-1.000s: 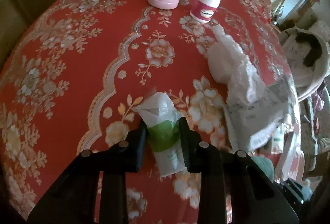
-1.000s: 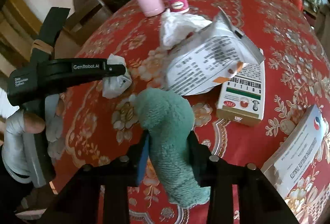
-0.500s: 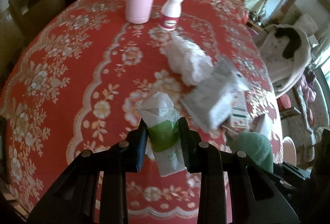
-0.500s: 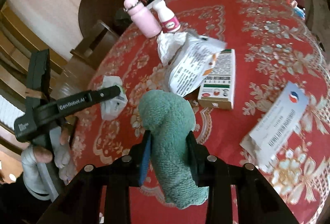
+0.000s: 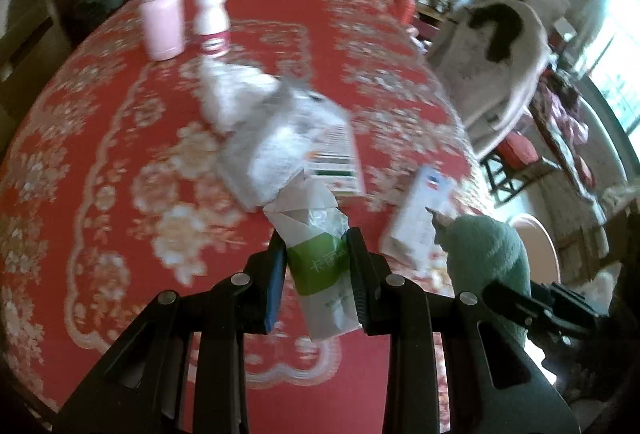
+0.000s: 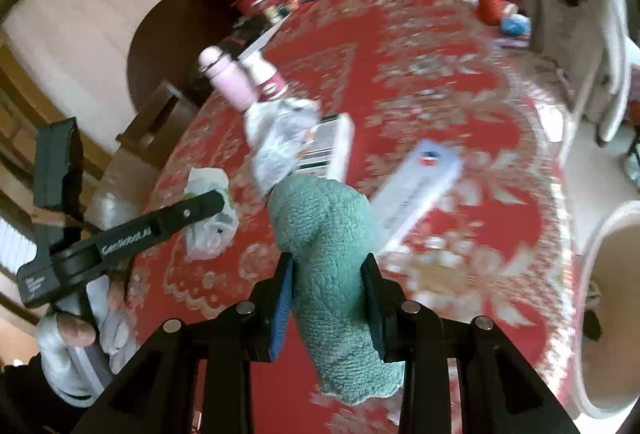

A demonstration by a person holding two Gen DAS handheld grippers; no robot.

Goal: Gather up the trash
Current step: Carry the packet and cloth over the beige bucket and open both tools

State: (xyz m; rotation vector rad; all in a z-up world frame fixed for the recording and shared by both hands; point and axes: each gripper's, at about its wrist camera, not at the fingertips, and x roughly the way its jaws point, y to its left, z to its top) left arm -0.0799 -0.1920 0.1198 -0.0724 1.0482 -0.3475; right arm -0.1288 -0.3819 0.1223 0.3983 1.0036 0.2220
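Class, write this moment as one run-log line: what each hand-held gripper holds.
left hand-held gripper: shut on green-and-white wrapper | right hand-held gripper: shut on green cloth | both above red tablecloth

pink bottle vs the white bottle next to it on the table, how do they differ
The pink bottle is the taller and wider of the two; the white bottle is shorter and slimmer. The pink bottle is one plain colour all over, while the white bottle carries a dark pink label band near its base. The pink bottle has a rounded cap with a metal ring below it; the white bottle narrows to a neck under a flat cap. Both stand upright, side by side on the red tablecloth.
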